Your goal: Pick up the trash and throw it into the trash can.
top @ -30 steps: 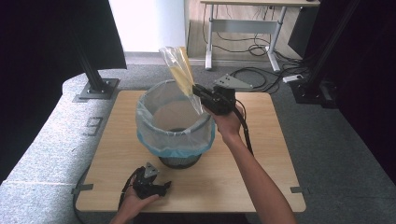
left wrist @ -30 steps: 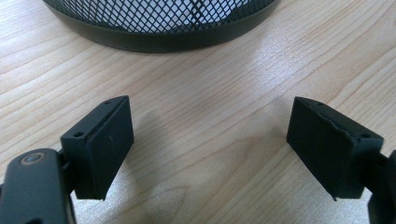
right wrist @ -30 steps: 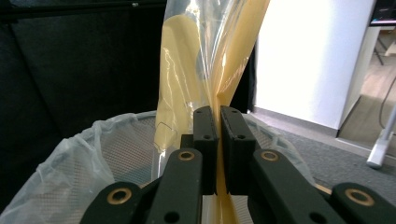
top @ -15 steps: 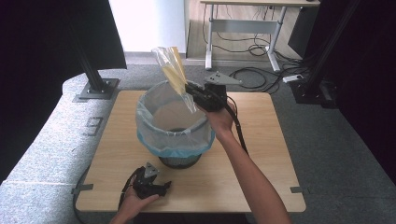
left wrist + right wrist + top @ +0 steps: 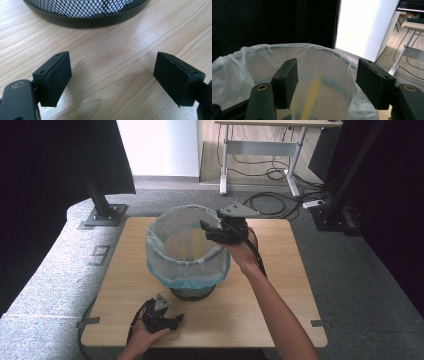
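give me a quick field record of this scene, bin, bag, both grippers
bin: black mesh waste bin standing on the wooden table
liner: pale blue bag folded over the rim
contents: clear bag with a yellow strip inside the bin
right gripper: over the bin's far rim, jaws open, empty
left gripper: low over the table near the bin's base, jaws open, empty

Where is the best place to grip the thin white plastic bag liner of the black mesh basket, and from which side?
Probably the folded-over edge of the thin white plastic bag liner at the black mesh basket rim, coming from above with one jaw inside and one outside. There the film hangs doubled over the rim and stands clear of the mesh.
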Motion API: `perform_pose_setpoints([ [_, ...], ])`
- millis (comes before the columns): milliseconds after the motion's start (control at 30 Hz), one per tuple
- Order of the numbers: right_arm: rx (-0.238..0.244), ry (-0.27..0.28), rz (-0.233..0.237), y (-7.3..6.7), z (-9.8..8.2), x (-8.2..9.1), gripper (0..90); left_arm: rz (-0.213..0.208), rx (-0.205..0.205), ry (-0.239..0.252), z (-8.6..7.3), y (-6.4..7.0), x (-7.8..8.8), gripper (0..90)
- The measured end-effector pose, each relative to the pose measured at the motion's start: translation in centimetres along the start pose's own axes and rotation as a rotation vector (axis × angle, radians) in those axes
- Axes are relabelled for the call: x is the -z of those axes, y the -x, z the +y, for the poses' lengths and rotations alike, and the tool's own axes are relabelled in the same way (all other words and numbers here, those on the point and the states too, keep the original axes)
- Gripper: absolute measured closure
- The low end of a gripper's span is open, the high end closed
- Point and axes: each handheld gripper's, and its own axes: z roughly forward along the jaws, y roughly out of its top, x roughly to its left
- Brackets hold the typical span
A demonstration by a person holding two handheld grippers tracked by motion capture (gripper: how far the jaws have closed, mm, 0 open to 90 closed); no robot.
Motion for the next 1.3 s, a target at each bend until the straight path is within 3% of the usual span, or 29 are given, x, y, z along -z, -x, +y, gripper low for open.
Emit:
perform_pose_setpoints([
  [233,0.023,0.011,-0.002,0.2,-0.7,1.5,33.3,0.000,0.000,0.000,0.0,0.0,0.0,14.6],
  [533,0.002,0.039,0.005,1.0,-1.9,3.8,33.8,0.000,0.000,-0.001,0.0,0.0,0.0,14.6],
  [933,-0.076,0.076,-0.035,4.0,-6.4,7.4,34.0,-0.001,0.004,0.001,0.0,0.0,0.0,14.6],
  [1300,-0.115,0.009,-0.065,5.6,-11.6,9.6,34.0,0.000,0.004,0.001,0.0,0.0,0.0,14.6],
])
